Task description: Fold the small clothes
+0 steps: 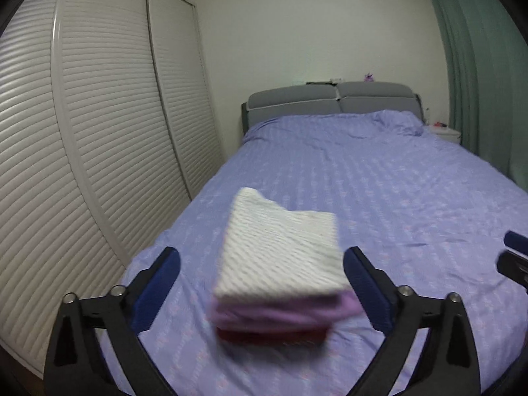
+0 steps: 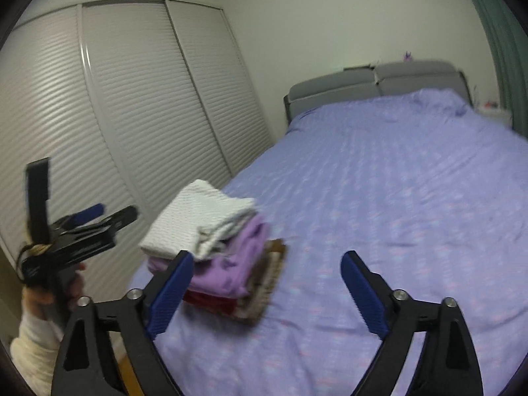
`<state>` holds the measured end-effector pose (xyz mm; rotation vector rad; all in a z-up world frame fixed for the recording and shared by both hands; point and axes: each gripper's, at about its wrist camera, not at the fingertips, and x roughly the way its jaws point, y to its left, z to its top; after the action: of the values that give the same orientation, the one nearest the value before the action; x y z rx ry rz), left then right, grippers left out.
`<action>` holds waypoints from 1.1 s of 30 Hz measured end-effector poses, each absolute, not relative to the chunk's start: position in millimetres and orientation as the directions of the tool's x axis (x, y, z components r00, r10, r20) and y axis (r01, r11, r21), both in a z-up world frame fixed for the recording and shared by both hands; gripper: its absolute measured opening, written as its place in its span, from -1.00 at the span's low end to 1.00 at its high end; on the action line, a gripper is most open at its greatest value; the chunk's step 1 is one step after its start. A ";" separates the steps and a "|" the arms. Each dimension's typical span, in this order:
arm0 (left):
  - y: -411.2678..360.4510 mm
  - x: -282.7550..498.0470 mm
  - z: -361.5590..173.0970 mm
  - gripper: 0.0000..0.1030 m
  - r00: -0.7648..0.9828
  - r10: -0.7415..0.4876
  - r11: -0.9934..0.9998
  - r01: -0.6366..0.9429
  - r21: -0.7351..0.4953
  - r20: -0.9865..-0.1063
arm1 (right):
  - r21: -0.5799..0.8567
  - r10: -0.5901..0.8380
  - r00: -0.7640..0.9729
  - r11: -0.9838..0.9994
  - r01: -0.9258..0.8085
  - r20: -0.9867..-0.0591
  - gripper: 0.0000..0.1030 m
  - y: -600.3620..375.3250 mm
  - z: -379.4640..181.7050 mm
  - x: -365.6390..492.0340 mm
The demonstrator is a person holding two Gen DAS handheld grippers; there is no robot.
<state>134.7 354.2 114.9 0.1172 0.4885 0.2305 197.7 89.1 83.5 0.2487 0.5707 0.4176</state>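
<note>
A stack of folded small clothes lies on the purple bed sheet [image 1: 379, 181] near the bed's left front corner. A white ribbed piece [image 1: 280, 247] is on top, a lilac piece [image 1: 283, 312] under it, and a dark red piece [image 1: 274, 335] at the bottom. In the right wrist view the same white piece [image 2: 194, 217], lilac piece [image 2: 231, 264] and a brown-edged bottom layer [image 2: 267, 283] show. My left gripper [image 1: 260, 283] is open and empty, its fingers either side of the stack, above it. My right gripper [image 2: 267, 283] is open and empty, to the right of the stack.
White louvred wardrobe doors [image 1: 99, 132] run along the left of the bed. A grey headboard [image 1: 330, 100] stands at the far end, a white nightstand [image 1: 444, 133] and green curtains [image 1: 478, 66] at the right. The left gripper and hand show in the right wrist view [image 2: 76, 234].
</note>
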 end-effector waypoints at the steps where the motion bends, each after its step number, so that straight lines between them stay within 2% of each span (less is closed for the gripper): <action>1: 342.6 126.2 114.3 1.00 0.863 0.238 0.970 -0.184 0.162 -0.446 | 0.309 0.422 0.771 0.902 -0.302 -0.476 0.86 78.0 87.0 189.0; 5: 296.4 97.5 109.1 1.00 0.875 0.170 0.984 -0.129 0.120 -0.454 | 0.237 0.372 0.789 0.927 -0.290 -0.489 0.89 43.8 94.2 163.2; 9: 251.1 66.2 105.3 1.00 0.899 0.123 0.990 -0.083 0.111 -0.420 | 0.206 0.329 0.812 0.943 -0.261 -0.481 0.97 7.3 99.6 129.8; 16: 173.6 21.6 97.4 1.00 0.920 0.032 0.994 0.010 0.106 -0.391 | 0.135 0.234 0.836 0.972 -0.192 -0.496 0.97 -47.9 99.0 76.2; 26: 104.3 12.9 83.2 1.00 0.887 -0.068 0.993 0.106 0.058 -0.457 | 0.149 0.155 0.847 0.985 -0.091 -0.508 0.97 -120.7 96.5 20.2; 33: 74.3 3.2 83.3 1.00 0.897 -0.064 0.990 0.111 0.084 -0.438 | 0.167 0.135 0.848 0.984 -0.056 -0.512 0.97 -145.5 89.4 3.9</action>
<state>3.2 74.3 83.3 0.1074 0.4493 -0.0905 3.9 -145.5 89.4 0.1478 0.5493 0.1007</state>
